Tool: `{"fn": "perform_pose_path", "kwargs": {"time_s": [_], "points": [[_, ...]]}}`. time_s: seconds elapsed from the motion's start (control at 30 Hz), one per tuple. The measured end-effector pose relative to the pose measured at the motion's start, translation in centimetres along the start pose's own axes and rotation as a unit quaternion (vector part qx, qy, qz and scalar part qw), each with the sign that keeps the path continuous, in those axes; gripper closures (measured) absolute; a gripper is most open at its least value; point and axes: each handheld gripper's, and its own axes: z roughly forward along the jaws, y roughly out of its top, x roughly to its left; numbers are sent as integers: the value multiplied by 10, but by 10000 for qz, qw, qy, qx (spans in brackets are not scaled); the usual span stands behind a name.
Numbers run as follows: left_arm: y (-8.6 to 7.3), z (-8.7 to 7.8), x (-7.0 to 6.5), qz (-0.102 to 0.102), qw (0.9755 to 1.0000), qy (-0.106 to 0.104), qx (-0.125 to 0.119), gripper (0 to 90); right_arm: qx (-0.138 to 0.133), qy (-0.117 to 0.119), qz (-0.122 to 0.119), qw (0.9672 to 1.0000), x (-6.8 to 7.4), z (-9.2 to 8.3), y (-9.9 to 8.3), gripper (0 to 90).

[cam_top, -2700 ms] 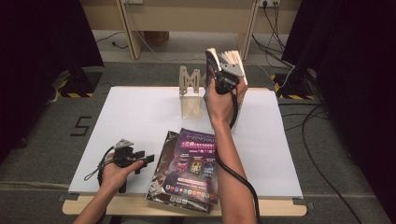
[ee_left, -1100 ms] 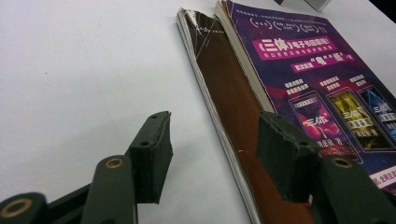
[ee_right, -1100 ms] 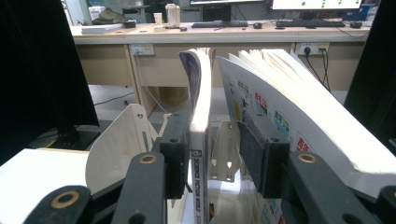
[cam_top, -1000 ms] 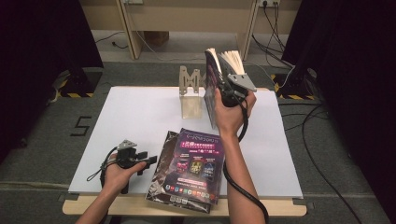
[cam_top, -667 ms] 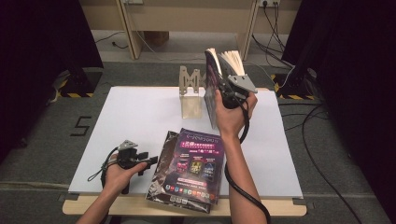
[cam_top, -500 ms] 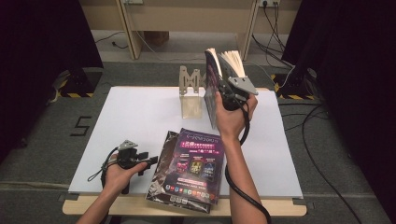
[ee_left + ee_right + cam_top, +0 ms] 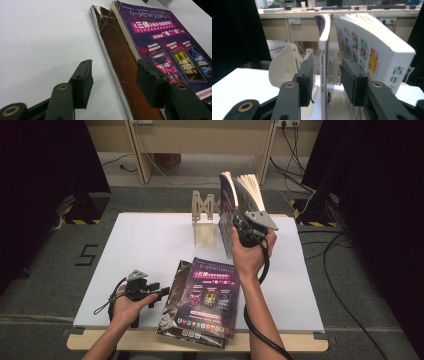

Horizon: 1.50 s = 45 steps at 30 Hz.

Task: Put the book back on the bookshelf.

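Observation:
Two magazines lie stacked at the table's front: a purple one on top of a brown-covered one. My left gripper rests low at their left, open. Its jaws have just closed a little, and the brown magazine's edge lies in the gap, untouched. At the back, a thin book stands upright against a cream bookend. A thick book with fanned pages leans at its right. My right gripper straddles the thin book's spine, pads apart from it.
The white table top has free room at the left and middle. Its wooden front edge runs close under the magazines. Black curtains hang on both sides, and cables trail on the floor to the right.
My right hand has shifted slightly right beside the upright books, and the thick book's pages fan wider. My left hand has edged a little toward the magazines.

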Motion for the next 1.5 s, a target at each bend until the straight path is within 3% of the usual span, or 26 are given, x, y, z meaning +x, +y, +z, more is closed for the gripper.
{"fn": "perform_pose_path", "kwargs": {"time_s": [0.4,0.6,0.77,1.0,1.13,1.2,1.4,1.5], "points": [[2,1,-6,45,10000,-62,15,467,547,227,154,9981,-9,-18,-31,643],[3,4,-10,84,9999,-108,8,470,963,287,260,9946,-15,-20,-56,642],[4,9,-14,121,9998,-170,63,478,1353,333,316,9897,-21,-21,-77,641],[10,26,-27,170,9992,-298,204,483,2068,462,500,9760,-26,-19,-110,634],[10,37,-31,120,9987,-374,339,482,2467,523,657,9655,-28,-18,-131,626],[11,41,-33,126,9985,-375,377,482,2538,527,710,9632,-30,-17,-137,622],[12,51,-35,101,9979,-416,488,483,2938,611,828,9503,-30,-14,-154,606],[14,54,-37,60,9976,-461,512,482,3042,619,810,9471,-30,-13,-160,596]]}}
